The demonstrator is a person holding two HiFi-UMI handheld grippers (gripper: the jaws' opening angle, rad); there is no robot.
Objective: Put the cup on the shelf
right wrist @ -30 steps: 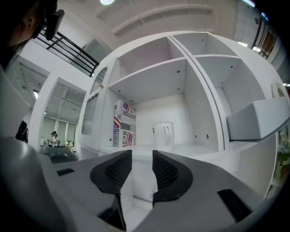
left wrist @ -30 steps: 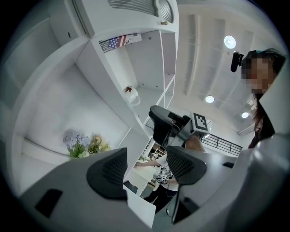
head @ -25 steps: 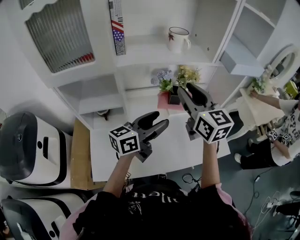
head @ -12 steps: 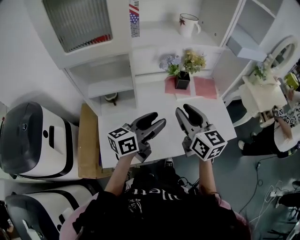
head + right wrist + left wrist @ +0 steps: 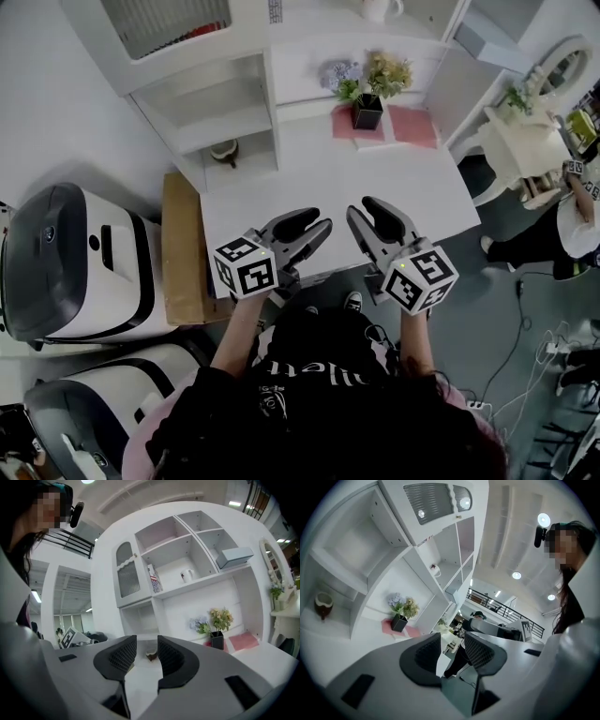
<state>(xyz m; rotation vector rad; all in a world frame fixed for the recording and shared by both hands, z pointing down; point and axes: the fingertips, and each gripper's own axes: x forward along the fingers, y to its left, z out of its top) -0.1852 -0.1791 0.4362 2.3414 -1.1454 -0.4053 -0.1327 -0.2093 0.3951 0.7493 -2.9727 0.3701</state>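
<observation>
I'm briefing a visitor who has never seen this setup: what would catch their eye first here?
Two hand-held tools with black-and-white marker cubes, the left tool and the right tool, hover side by side over the near part of the white table. Both are empty, and the left one's jaws are closing. Behind them, flowers in a black vase stand at the back of the table, and the white cup sits on a shelf above.
</observation>
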